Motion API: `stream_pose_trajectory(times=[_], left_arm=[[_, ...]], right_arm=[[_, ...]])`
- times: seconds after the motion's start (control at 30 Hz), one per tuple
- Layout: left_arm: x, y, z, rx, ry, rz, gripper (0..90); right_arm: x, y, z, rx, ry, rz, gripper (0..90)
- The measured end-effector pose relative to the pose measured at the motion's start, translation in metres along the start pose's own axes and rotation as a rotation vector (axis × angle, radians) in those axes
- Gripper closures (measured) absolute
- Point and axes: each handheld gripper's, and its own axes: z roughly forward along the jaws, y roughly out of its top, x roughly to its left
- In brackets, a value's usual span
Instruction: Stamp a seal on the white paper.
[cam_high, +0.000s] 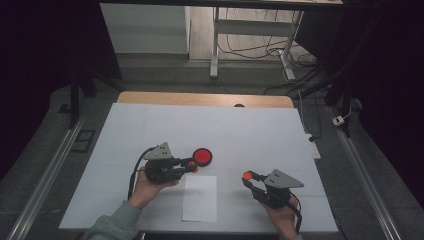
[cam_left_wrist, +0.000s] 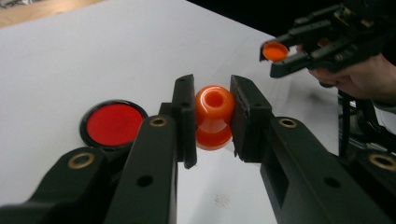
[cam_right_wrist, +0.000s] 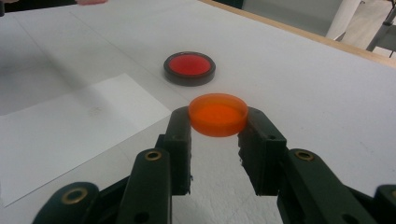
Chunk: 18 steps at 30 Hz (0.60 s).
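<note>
My left gripper (cam_left_wrist: 214, 122) is shut on a small orange bottle (cam_left_wrist: 214, 115) that has an open round mouth and a wider base. The bottle hangs just above the white table. In the high view this gripper (cam_high: 192, 165) sits left of centre with its tips beside a red disc in a black rim (cam_high: 202, 156). My right gripper (cam_right_wrist: 218, 123) is shut on a shallow orange cap (cam_right_wrist: 218, 114), gripped by its sides with the cap held level. In the high view the right gripper (cam_high: 247, 176) is at the lower right, and the cap (cam_high: 247, 175) faces the left gripper.
The red disc (cam_right_wrist: 189, 67) lies flat on the white table cover (cam_high: 150, 130), beyond the cap. A white paper sheet (cam_high: 200, 197) lies near the front edge between the hands. A wooden table edge (cam_high: 205, 99) runs along the back. Desk legs and cables stand on the floor behind.
</note>
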Motion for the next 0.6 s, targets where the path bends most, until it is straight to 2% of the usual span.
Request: stream_pose_trajectory(times=[0.6], left_arm=[[-0.02, -0.015, 0.013, 0.076, -0.053, 0.033, 72.9]], right_arm=[[0.001, 0.0, 0.001, 0.006, 0.002, 0.0, 64.5]])
